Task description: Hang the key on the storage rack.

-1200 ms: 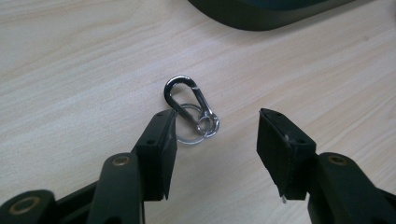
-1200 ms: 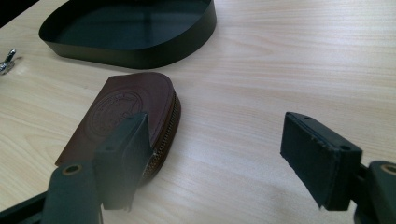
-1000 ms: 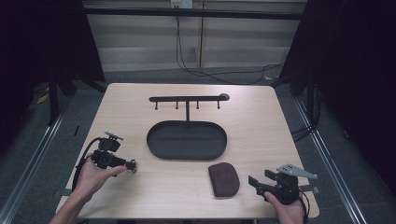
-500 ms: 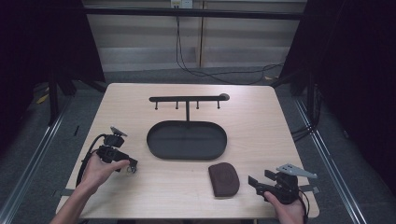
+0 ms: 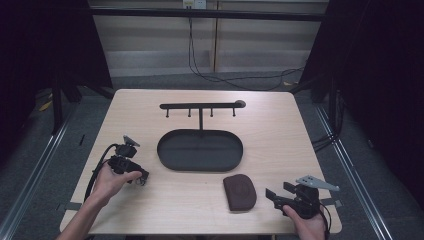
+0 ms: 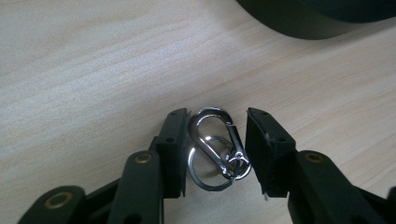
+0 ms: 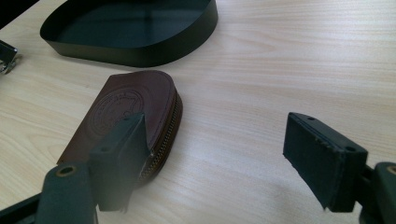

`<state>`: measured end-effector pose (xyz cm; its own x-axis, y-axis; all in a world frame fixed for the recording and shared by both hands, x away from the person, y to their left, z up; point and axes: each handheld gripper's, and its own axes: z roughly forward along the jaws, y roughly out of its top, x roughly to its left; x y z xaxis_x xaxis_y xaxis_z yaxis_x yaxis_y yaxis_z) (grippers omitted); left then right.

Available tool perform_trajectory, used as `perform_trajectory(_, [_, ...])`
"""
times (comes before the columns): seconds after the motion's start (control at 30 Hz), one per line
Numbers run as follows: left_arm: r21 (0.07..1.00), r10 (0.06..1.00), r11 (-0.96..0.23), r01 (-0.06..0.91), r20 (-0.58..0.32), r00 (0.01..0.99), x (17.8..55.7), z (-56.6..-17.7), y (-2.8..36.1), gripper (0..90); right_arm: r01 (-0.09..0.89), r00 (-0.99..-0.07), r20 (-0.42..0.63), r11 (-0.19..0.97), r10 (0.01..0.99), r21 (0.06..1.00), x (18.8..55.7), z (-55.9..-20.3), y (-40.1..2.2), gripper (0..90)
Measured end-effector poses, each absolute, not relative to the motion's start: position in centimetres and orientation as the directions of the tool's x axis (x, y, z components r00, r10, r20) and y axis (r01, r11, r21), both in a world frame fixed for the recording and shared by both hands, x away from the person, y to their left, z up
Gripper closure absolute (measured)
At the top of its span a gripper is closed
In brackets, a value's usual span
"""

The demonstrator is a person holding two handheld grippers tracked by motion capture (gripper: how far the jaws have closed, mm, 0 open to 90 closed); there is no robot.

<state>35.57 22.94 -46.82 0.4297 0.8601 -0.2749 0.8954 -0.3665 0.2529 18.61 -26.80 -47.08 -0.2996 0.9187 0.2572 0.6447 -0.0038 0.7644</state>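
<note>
A silver carabiner with key rings lies flat on the wooden table. My left gripper straddles it at the table's left front. Its jaws have just been closing and stand close on either side, with a thin gap at the right pad. From above, the left gripper points right toward the black oval tray. A brown leather zip pouch lies in front of the tray. My right gripper is open just right of it. The pouch sits behind its left jaw, not between the pads.
A black rack with several hooks stands behind the tray. The tray wall is beyond the pouch in the right gripper view. Cables run on the floor behind the table, and dark frames stand at both sides.
The left hand has shifted slightly right and down toward the tabletop, and its jaws have narrowed around the carabiner. The right hand and the pouch have not moved.
</note>
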Motion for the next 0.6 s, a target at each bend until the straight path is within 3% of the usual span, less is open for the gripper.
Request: perform_trajectory(0.6, [0.232, 0.839, -0.460, 0.857, -0.202, 0.505, 35.79, -46.75, 21.85, 64.5, 0.648, -0.298, 0.256, -0.002, 0.920, 0.761, 18.68, -47.12, -26.71, 21.0])
